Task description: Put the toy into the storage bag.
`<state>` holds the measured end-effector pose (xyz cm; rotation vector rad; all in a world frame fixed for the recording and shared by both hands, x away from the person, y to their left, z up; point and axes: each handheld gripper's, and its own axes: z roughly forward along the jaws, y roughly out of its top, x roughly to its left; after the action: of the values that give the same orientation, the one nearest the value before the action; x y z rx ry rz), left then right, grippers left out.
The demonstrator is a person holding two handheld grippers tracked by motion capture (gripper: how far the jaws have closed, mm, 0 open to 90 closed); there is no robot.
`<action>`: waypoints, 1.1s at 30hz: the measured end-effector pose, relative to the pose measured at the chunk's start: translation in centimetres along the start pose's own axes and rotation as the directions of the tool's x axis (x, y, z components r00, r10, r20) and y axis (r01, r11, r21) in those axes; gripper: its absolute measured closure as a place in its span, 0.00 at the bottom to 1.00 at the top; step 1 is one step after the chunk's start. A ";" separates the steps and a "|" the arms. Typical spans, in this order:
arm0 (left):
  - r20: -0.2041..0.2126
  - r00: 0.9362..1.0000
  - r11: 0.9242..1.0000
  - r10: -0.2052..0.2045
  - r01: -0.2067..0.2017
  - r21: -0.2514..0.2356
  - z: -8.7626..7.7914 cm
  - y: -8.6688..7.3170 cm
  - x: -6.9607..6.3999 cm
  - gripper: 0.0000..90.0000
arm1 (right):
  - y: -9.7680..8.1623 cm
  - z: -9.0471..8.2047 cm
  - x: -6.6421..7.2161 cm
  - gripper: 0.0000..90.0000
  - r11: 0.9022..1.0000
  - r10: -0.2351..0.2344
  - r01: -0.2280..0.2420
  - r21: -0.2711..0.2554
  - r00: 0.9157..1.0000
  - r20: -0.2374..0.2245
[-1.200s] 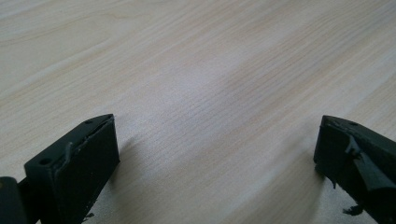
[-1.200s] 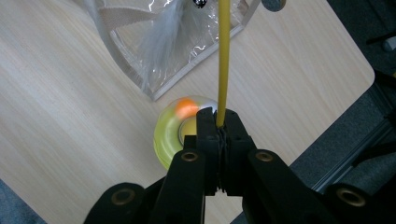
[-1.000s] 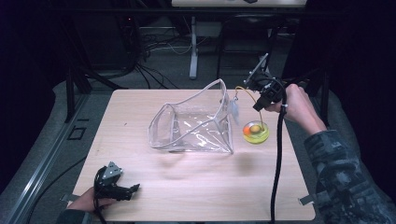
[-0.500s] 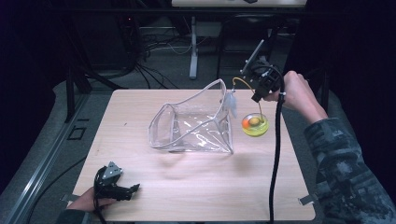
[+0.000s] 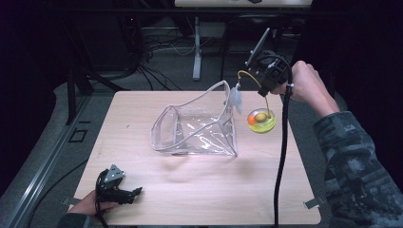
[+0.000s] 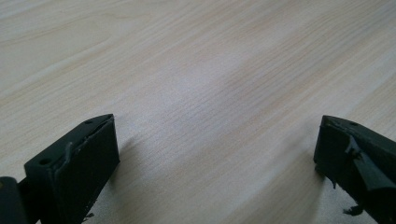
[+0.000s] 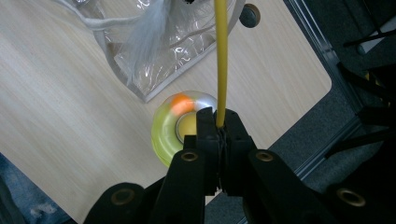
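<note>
Right gripper [image 7: 219, 126] was clamped on the yellow wand [image 7: 221, 60], jaws pressed tight with the stem running up from between them. Against the frames from a second back, the hand had gone up and away from the table: it sat just over the disc then, and in the high view it stood clear above the far right corner, wand [image 5: 249, 76] arcing left from the gripper [image 5: 266, 88]. The feather [image 5: 236, 99] on the wand's end hung beside the bag's raised mouth, close to its rim; contact couldn't be told. The yellow disc [image 5: 261, 121], an orange ball in its ring, rode up with the wand and seemed to hang just over the table, right of the clear bag [image 5: 197, 126]. Bag hadn't shifted. Read: toy was lifted off as one piece, likely bound for the bag mouth, not in yet. Left gripper [image 5: 119, 190] hadn't moved from the near left corner, jaws spread over bare table [image 6: 196, 70], holding nothing.
</note>
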<state>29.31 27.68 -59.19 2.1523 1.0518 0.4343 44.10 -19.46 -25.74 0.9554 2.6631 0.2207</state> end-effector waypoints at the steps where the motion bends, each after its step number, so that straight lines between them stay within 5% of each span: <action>1: 0.000 1.000 1.000 0.000 0.000 0.000 0.0 0.0 0.0 0.00 | 0.1 -0.3 0.0 0.98 1.000 -0.004 0.004 0.005 1.000 0.008; 33: 0.000 1.000 1.000 0.001 -0.001 0.000 0.0 0.0 0.0 0.00 | 3.9 -5.3 1.1 0.98 0.996 -0.032 0.037 -0.079 0.998 0.057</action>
<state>29.32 27.69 -59.19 2.1529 1.0503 0.4344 43.89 -15.97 -20.07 0.8772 2.5969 0.2870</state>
